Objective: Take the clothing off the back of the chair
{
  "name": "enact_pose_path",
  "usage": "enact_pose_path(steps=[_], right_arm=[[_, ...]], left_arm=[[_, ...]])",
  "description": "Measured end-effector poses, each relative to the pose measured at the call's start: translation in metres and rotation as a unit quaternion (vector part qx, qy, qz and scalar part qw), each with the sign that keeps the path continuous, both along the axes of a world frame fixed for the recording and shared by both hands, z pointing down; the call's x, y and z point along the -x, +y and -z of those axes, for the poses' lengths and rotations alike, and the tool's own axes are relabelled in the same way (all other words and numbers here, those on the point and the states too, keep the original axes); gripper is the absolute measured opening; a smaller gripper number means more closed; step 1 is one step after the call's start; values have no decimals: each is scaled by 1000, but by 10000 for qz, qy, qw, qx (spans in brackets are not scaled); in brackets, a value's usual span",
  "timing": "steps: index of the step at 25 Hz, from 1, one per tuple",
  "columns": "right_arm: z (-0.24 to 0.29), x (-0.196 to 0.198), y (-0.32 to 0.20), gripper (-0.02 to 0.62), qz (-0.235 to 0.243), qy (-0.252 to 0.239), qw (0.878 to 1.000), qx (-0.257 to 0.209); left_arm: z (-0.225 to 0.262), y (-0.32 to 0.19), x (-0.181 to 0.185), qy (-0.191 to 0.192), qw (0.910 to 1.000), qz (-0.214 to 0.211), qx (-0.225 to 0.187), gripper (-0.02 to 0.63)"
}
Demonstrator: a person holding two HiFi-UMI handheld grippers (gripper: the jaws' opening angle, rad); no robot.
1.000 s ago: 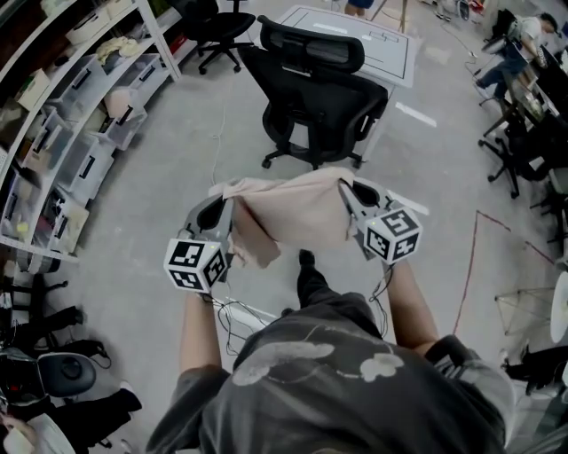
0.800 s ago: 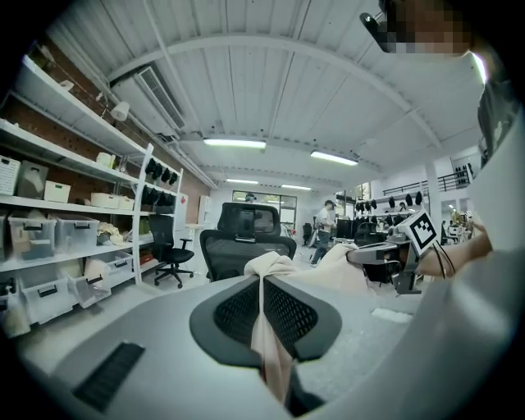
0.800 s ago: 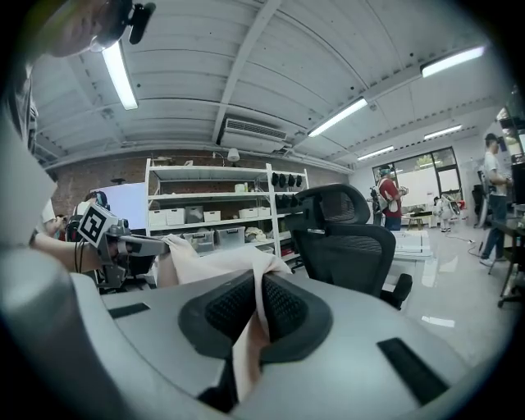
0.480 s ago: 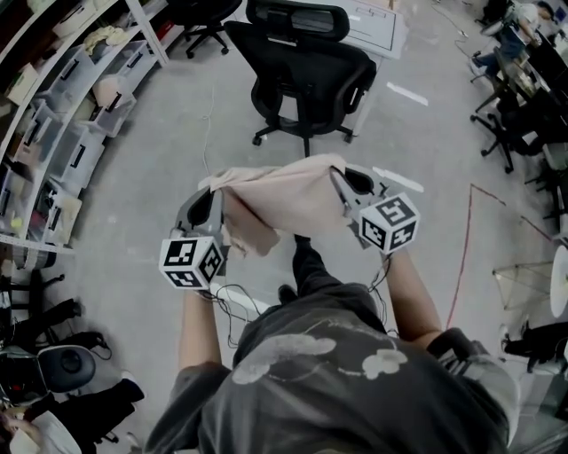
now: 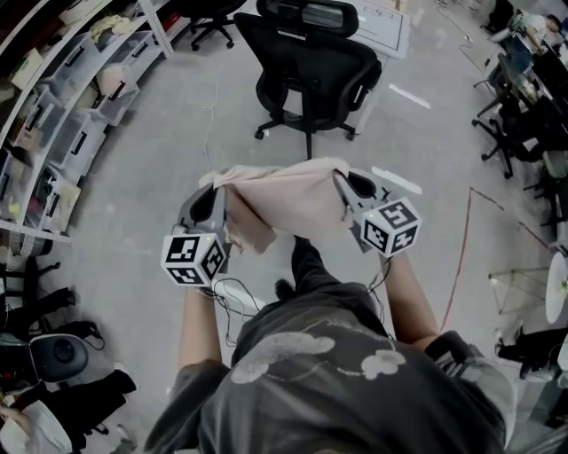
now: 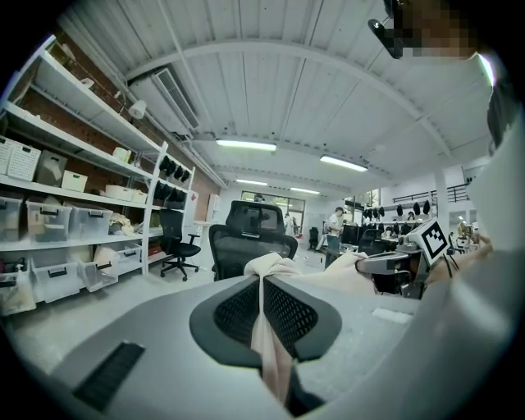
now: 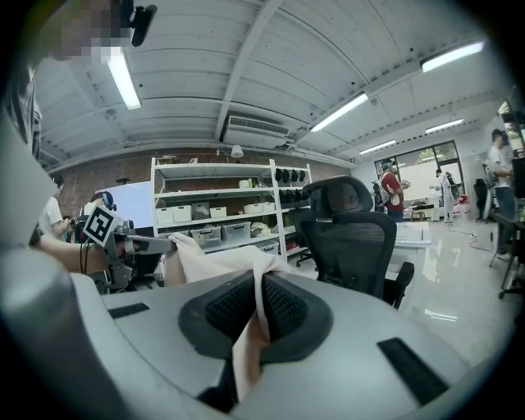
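Observation:
A pale pink garment (image 5: 284, 206) hangs stretched between my two grippers, in front of the person's body and well short of the black office chair (image 5: 311, 75). My left gripper (image 5: 219, 184) is shut on the garment's left edge; in the left gripper view the cloth (image 6: 267, 328) is pinched between its pads. My right gripper (image 5: 337, 176) is shut on the right edge, with cloth (image 7: 250, 328) squeezed between the pads in the right gripper view. The chair's back (image 6: 250, 239) carries nothing. Its mesh back and headrest (image 7: 353, 225) also show in the right gripper view.
White shelving (image 5: 53, 115) with storage bins runs along the left. A white desk (image 5: 377, 22) stands behind the chair. More black chairs (image 5: 524, 133) and desks fill the right side. Bags and dark items (image 5: 62, 390) lie on the floor at lower left. Cables (image 5: 232, 301) trail near the person's feet.
Both grippers with the garment have drawn back a little from the chair, which now sits higher and farther up in the head view. The grips are unchanged.

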State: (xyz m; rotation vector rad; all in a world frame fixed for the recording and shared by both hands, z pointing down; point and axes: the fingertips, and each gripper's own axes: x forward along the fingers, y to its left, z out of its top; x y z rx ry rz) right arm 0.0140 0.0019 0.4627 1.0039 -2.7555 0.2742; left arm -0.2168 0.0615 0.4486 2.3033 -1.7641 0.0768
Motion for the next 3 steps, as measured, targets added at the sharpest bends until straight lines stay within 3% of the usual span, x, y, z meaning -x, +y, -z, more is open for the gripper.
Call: enact_pose_path(steps=[3], right_arm=[[-1,2,5,3,-2,-47,10000,-6]], left_arm=[[1,6,2,2,10000,3,-31,6]])
